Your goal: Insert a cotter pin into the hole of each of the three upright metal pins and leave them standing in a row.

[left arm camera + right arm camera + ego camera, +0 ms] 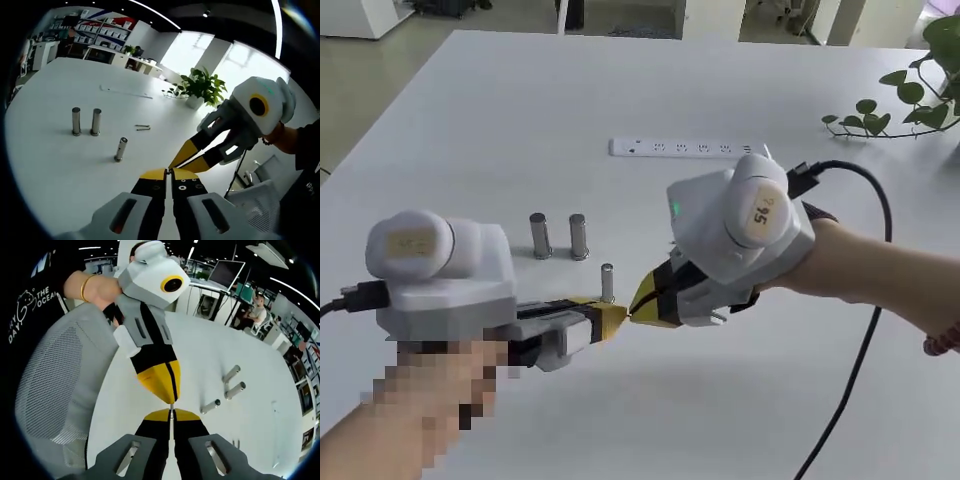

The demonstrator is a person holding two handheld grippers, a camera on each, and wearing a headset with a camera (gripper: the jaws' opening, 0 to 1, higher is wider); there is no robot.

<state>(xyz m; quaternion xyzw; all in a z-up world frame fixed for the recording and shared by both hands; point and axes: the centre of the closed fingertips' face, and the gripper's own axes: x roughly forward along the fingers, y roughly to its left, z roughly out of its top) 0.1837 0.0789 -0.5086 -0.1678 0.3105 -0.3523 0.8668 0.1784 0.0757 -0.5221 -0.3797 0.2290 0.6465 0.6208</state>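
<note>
The left claw point(612, 318) is shut, tip to tip with the shut right claw point(642, 303), with a thin cotter pin point(171, 412) between them. I cannot tell which one grips it. Just beyond them the three metal pins point(578, 236) stand upright on the surface point(520, 110), well away from every edge.

White surface point(520, 120) carrying: two pins point(540, 235) standing side by side; third pin point(607, 282) standing near them; cotter pins point(142, 127) lying flat beyond; power strip point(690, 148) lying farther back; plant point(920, 90) trailing over the far right corner.
</note>
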